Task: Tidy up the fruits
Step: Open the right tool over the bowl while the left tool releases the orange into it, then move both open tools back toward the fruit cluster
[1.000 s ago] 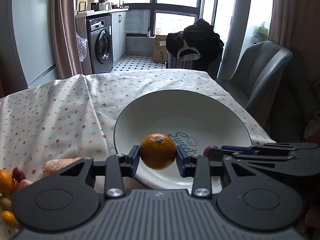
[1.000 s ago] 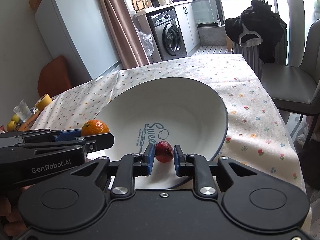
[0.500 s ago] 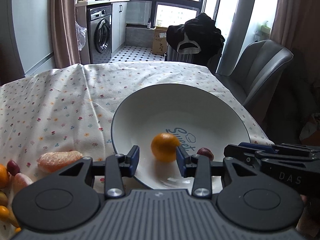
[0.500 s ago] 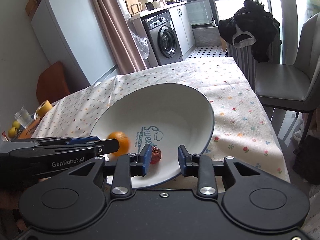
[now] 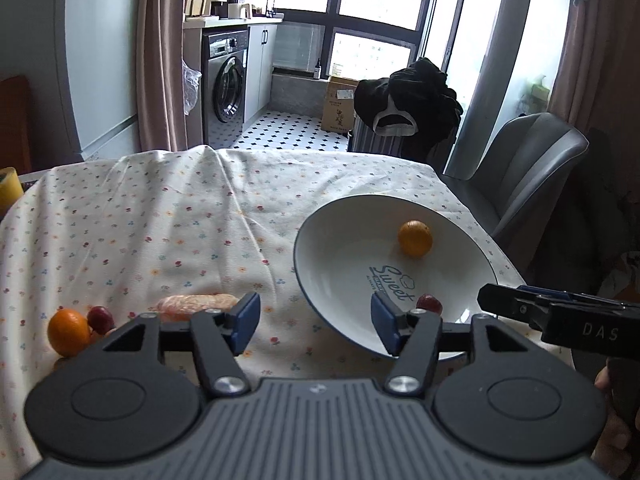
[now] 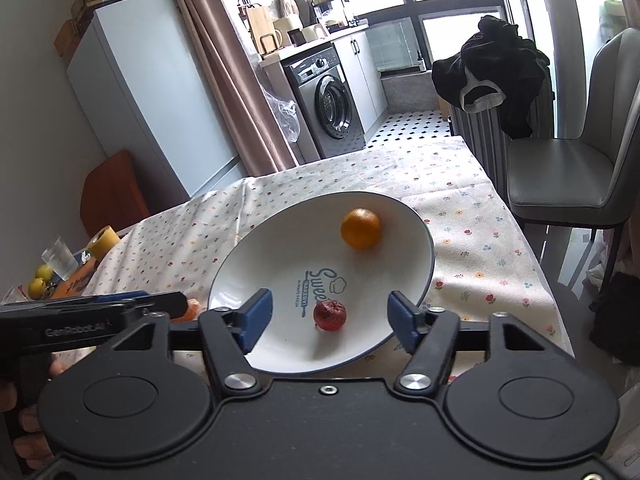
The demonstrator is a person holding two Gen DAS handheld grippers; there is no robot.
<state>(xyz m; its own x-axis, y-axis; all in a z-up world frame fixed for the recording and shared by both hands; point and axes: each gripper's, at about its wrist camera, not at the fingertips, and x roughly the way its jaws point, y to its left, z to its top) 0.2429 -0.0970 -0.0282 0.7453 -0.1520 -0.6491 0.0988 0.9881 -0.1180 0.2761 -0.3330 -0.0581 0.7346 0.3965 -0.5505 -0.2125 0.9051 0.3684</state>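
A white bowl point(image 5: 340, 240) point(image 6: 280, 240) printed "Sweet" sits on the floral tablecloth. An orange point(image 5: 415, 237) point(image 6: 360, 228) lies in its far side and a small red fruit point(image 5: 429, 304) point(image 6: 329, 315) near its front rim. My left gripper point(image 5: 314, 322) is open and empty, left of the bowl. My right gripper point(image 6: 329, 320) is open above the bowl's near rim, with the red fruit lying loose between its pads. On the cloth at the left lie another orange point(image 5: 68, 331), a small red fruit point(image 5: 100, 318) and a pale orange peeled piece point(image 5: 196, 304).
The table's far and right edges drop off toward a grey chair point(image 5: 532, 164) point(image 6: 576, 184). A yellow tape roll point(image 6: 103, 241), a glass point(image 6: 60, 258) and yellow fruits point(image 6: 38, 286) stand at the table's left end. A person's hand point(image 6: 28, 420) holds the left gripper.
Both grippers let go of their fruit and opened wide. The orange rolled to the bowl's far side; the red fruit rests in the bowl. Both grippers pulled back, the left one leftward.
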